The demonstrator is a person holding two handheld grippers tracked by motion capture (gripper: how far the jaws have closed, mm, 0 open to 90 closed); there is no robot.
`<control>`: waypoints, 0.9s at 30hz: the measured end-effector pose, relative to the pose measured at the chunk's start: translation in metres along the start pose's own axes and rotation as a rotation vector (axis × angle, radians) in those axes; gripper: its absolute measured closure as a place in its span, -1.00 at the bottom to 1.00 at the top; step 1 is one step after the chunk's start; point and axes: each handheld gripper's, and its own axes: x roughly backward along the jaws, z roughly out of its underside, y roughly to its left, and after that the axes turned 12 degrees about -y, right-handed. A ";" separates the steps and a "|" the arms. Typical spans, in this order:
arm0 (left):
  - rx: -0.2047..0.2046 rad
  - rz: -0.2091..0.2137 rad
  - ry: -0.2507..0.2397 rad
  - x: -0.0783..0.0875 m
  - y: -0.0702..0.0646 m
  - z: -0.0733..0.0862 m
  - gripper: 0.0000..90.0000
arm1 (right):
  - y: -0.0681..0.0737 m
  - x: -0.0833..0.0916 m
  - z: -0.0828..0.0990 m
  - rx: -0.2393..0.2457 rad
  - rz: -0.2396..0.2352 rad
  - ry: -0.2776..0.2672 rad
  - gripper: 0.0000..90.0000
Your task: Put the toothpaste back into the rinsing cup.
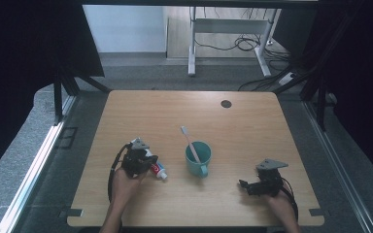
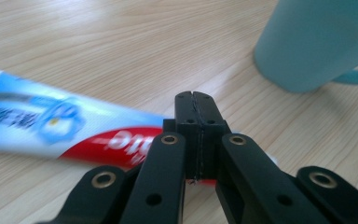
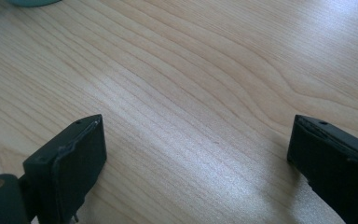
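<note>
A wooden table [image 1: 252, 121] seen from above. The left gripper [image 2: 196, 105] has its jaws pressed together with nothing visible between them, just above a toothpaste tube [image 1: 159, 170] lying flat left of centre. The tube is blue, white and red; its lettering is too blurred to read. A teal mug [image 1: 198, 158] holding a toothbrush [image 1: 189, 141] stands just beside it. The right gripper [image 3: 196, 154] rests spread wide over bare wood near the front right edge. The far half of the table lies open.
</note>
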 end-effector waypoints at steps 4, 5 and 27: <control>-0.007 0.006 0.016 -0.008 -0.005 0.000 1.00 | 0.000 0.000 0.000 0.000 0.000 0.000 -0.91; -0.010 0.010 0.021 -0.011 -0.007 0.000 1.00 | 0.000 0.000 0.000 0.000 0.000 0.000 -0.91; -0.003 0.001 0.055 0.005 -0.005 0.021 1.00 | 0.000 0.000 0.000 -0.001 0.001 -0.001 -0.90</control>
